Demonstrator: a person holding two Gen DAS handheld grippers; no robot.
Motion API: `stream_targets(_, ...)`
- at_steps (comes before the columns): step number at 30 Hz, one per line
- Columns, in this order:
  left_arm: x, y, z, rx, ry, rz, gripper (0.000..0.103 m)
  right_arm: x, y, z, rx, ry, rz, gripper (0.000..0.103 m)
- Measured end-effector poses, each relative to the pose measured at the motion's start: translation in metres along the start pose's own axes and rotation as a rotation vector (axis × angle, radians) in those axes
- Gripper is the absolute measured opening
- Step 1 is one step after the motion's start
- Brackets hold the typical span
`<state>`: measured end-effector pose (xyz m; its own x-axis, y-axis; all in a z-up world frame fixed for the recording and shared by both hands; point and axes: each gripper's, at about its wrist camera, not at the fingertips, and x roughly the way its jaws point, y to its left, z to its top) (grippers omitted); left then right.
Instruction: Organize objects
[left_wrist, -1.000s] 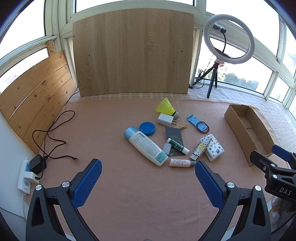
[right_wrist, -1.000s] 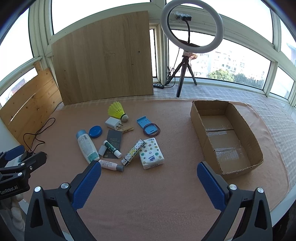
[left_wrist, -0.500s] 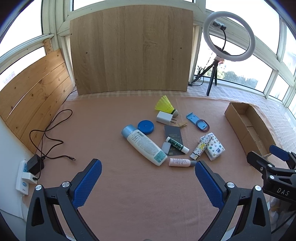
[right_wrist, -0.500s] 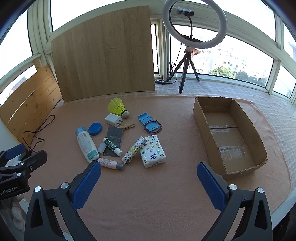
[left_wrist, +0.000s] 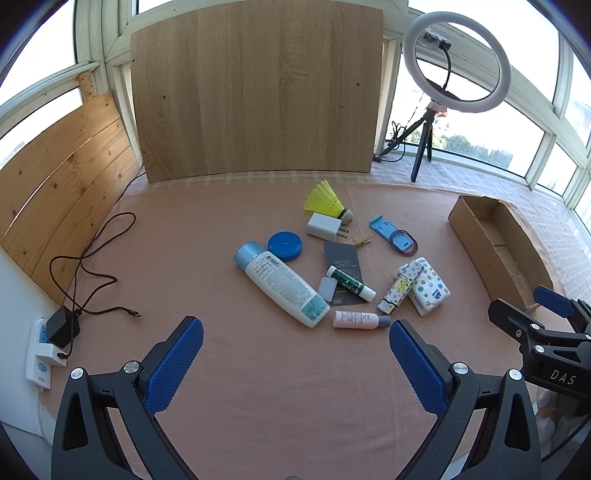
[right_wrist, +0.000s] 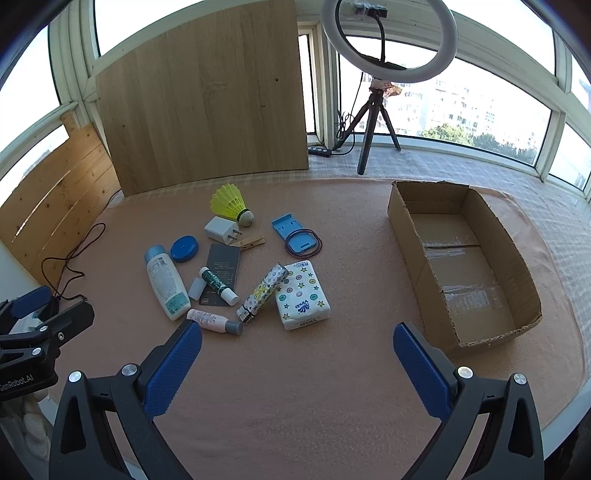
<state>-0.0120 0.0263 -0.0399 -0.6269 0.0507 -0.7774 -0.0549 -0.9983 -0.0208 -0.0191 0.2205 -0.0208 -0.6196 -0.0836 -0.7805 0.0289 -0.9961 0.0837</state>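
Scattered small items on the pink cloth, left of the open brown cardboard box (right_wrist: 461, 258): white lotion bottle with blue cap (right_wrist: 166, 280), star-patterned tissue pack (right_wrist: 303, 295), yellow shuttlecock (right_wrist: 229, 203), pink mini bottle (right_wrist: 212, 321) nearest. Well short of the box, left gripper (left_wrist: 295, 363) and right gripper (right_wrist: 297, 363), blue-padded fingers (right_wrist: 173, 365) spread wide, holding nothing.

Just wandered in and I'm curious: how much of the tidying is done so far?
Nothing looks done yet: the cardboard box is empty. Nothing is in hand either; the left hand-held gripper and right hand-held gripper are both open above the cloth. Everything is left, including the lotion bottle, tissue pack, shuttlecock and charger.
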Motion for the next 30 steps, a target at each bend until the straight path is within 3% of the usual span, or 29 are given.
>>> stream_targets(17,0.054,-0.001,-0.008,-0.004,0.102,-0.033,0.102,0.061,-0.022,0.015,0.013,0.132,0.084,0.101)
stream_targets(25,0.072,-0.024,-0.010,0.044,0.124,-0.100,0.097,0.100,-0.028,0.026,0.008,0.210,0.086,0.087)
stream_targets(27,0.077,-0.036,-0.010,0.077,0.131,-0.135,0.092,0.110,-0.033,0.026,0.046,0.247,0.121,0.083)
stream_targets(30,0.086,-0.056,-0.010,0.137,0.149,-0.196,0.082,0.119,-0.041,0.026,0.096,0.278,0.150,0.068)
